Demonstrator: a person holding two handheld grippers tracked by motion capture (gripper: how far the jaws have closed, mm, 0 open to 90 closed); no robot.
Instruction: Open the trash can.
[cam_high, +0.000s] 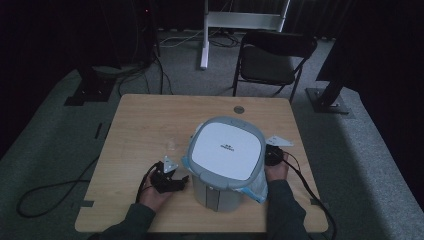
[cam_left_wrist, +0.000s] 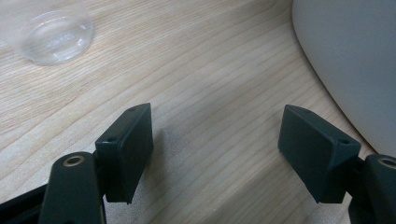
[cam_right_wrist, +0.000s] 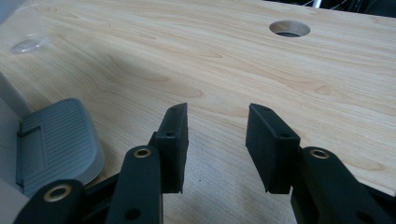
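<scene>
A: The left hand-held gripper (cam_high: 172, 181) is resting on the tabletop (cam_high: 140, 125), jaws standing wide with nothing between them, only bare wood showing.

B: And the bin?

A: The grey-and-white bin (cam_high: 227, 155) is sitting just right of that gripper, near the tabletop's front edge; in the left gripper view its pale wall (cam_left_wrist: 350, 60) is curving past the right jaw, close but apart. A clear plastic lid (cam_left_wrist: 53, 35) is lying farther off, to the left.

B: The other side?

A: The right hand-held gripper (cam_high: 272, 155) is sitting just beside the bin's right flank, jaws parted and empty. The bin's ribbed grey pedal (cam_right_wrist: 58, 140) is lying left of its jaws, not touching.
</scene>
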